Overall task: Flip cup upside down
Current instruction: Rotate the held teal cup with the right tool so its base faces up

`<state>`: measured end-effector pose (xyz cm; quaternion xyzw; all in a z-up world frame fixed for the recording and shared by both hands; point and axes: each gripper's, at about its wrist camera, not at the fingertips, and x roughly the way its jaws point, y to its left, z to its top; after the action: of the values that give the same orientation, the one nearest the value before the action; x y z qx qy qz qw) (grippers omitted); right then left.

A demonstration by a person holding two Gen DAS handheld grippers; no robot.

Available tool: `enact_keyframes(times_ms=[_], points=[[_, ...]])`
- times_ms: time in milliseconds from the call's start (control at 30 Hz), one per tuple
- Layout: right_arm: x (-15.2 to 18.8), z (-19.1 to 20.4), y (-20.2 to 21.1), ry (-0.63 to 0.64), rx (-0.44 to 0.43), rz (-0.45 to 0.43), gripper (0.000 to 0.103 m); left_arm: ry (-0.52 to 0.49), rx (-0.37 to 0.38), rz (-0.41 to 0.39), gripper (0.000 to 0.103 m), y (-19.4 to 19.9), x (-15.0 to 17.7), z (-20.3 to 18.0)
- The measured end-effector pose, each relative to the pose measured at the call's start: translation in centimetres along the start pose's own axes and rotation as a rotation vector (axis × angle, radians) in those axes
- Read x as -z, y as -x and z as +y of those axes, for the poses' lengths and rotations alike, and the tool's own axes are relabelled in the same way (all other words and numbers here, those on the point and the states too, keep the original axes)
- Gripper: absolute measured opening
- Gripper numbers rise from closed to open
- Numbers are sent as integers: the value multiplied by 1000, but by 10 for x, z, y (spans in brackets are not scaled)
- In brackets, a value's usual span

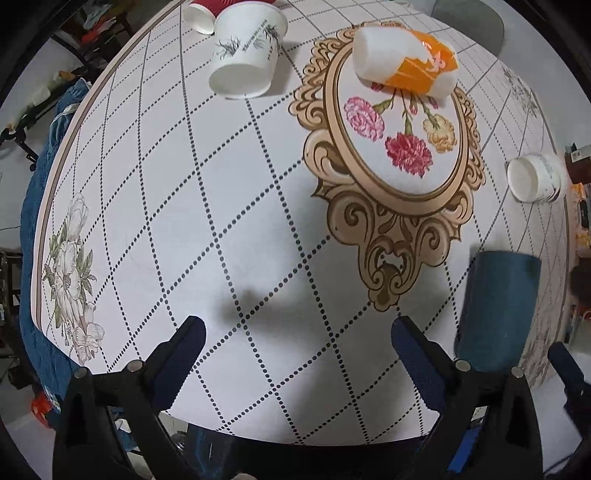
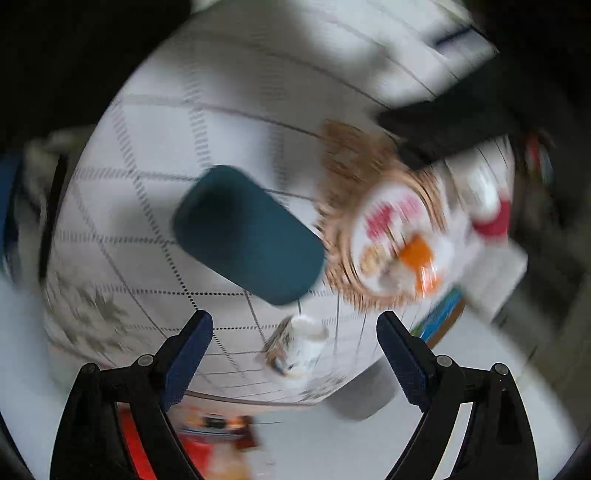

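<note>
A dark teal cup (image 1: 496, 306) stands mouth down on the round table near its right front edge, in the left wrist view. It also shows in the blurred right wrist view (image 2: 247, 232), ahead of my right gripper (image 2: 295, 328), which is open, empty and apart from the cup. My left gripper (image 1: 297, 334) is open and empty above the table's front part, to the left of the teal cup. A blue fingertip of the other gripper (image 1: 567, 365) shows beyond the cup at the right edge.
On the patterned tablecloth (image 1: 229, 206) stand other cups mouth down: a white one with a leaf print (image 1: 245, 51), an orange-and-white one (image 1: 404, 61), a small white one (image 1: 535, 177) at the right, a red one (image 1: 207, 9) at the back. The table edge curves in front.
</note>
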<state>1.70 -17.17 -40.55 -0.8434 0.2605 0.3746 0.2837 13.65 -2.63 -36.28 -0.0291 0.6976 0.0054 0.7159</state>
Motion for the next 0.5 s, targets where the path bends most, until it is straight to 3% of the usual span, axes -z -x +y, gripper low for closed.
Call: enact_keyframes(times_ms=[233,500], points=[[-18,22,-19,261,54,-9,92,-5,-24,29,103,-23,10,6],[-27,39,-36,437,88,-40,91,-40,-96,39,103,-38,17,1]])
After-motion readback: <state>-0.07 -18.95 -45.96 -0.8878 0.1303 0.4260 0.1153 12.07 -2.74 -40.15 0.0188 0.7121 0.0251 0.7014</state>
